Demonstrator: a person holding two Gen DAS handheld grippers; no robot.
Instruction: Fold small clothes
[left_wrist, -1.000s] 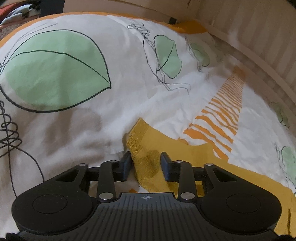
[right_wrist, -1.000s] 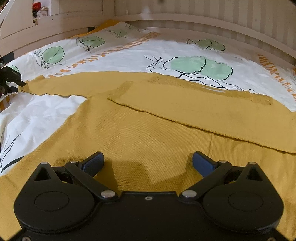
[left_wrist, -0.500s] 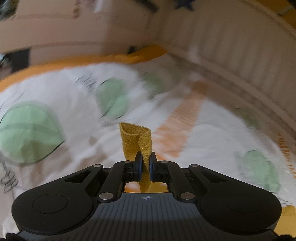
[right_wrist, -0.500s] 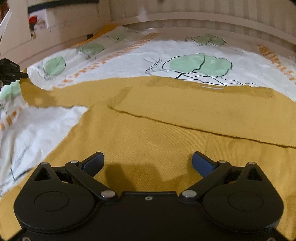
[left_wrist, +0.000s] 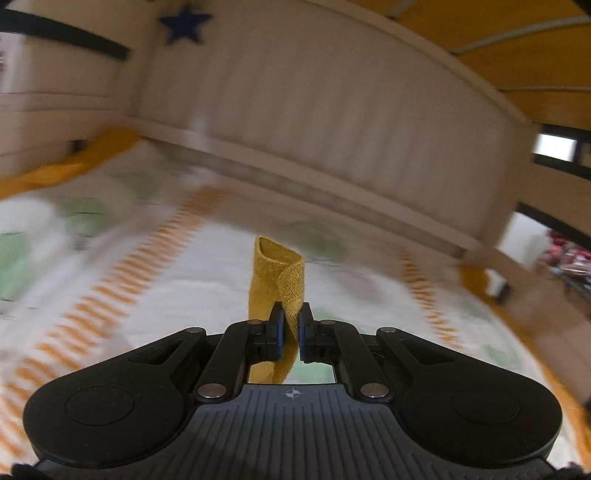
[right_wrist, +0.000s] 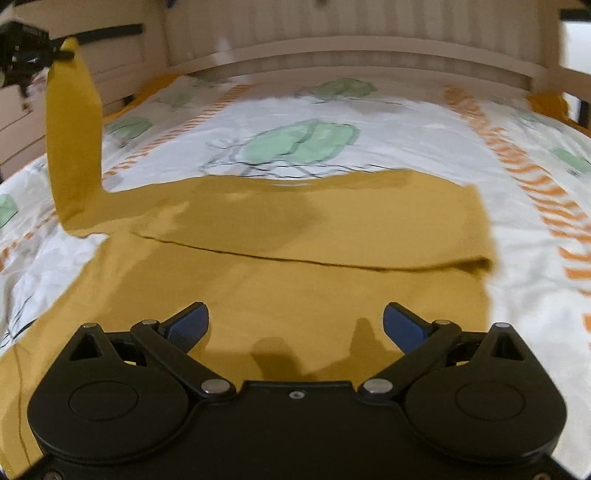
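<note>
While the sleeve hangs lifted: the step in hand looks like carrying it over the body of the garment.
Garment: a mustard sweater (right_wrist: 295, 295) lies flat on the leaf-print bedsheet (right_wrist: 406, 129), filling the lower middle of the right wrist view; one sleeve is already folded across its top, the fold edge running from 9 to 3 o'clock.
Sleeve: the other sleeve (right_wrist: 72, 140) rises at 10 o'clock in that view, pulled up off the sheet by its cuff (left_wrist: 282, 280).
Left gripper (left_wrist: 290, 334): fingers pressed together on the cuff, which sticks up between them toward 12 o'clock.
Right gripper (right_wrist: 295, 326): fingers spread wide, holding nothing, low over the sweater's near part; contact with the cloth cannot be told.
Doing it well: the carer would judge that the cuff should travel toward 3 o'clock across the body, kept taut enough that the sleeve lies smooth and parallel to the folded one.
Risk: a loose pinch could let the knit slip; pulling too hard could drag the body out of square.
Helper: the free gripper could pin the shoulder area.
</note>
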